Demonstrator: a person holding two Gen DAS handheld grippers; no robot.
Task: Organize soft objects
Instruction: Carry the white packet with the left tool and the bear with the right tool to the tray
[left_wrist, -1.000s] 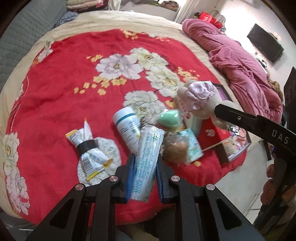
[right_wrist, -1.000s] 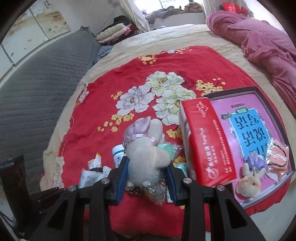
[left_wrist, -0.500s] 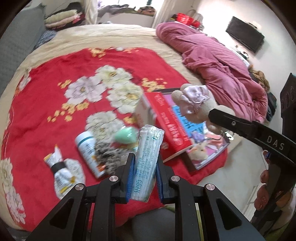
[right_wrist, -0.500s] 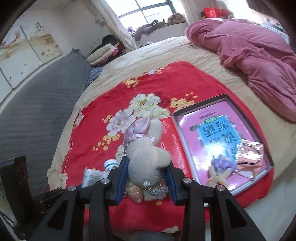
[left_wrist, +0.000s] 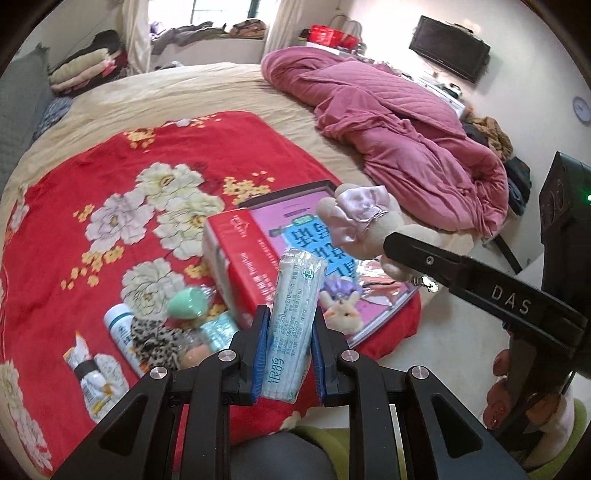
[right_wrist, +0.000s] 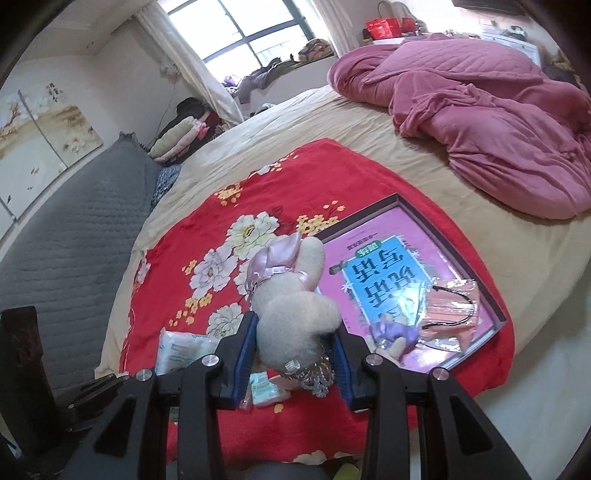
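Got my left gripper (left_wrist: 286, 354) pinching a tissue pack (left_wrist: 293, 325), held up over the red blanket (left_wrist: 92, 229). My right gripper (right_wrist: 293, 354) is squeezing a plush bunny (right_wrist: 291, 299), hanging above the pink box (right_wrist: 413, 280).

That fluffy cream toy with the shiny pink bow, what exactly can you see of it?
The plush toy looks like a small cream, fuzzy stuffed animal with a glossy pale-pink satin bow or cap at its top end. It is lifted off the bed, pinched at its lower body between the blue-padded fingers of the right gripper, head pointing away and upward. A small silvery chain or tag dangles beneath it. Nothing else touches it; the pink-lined box lies below.
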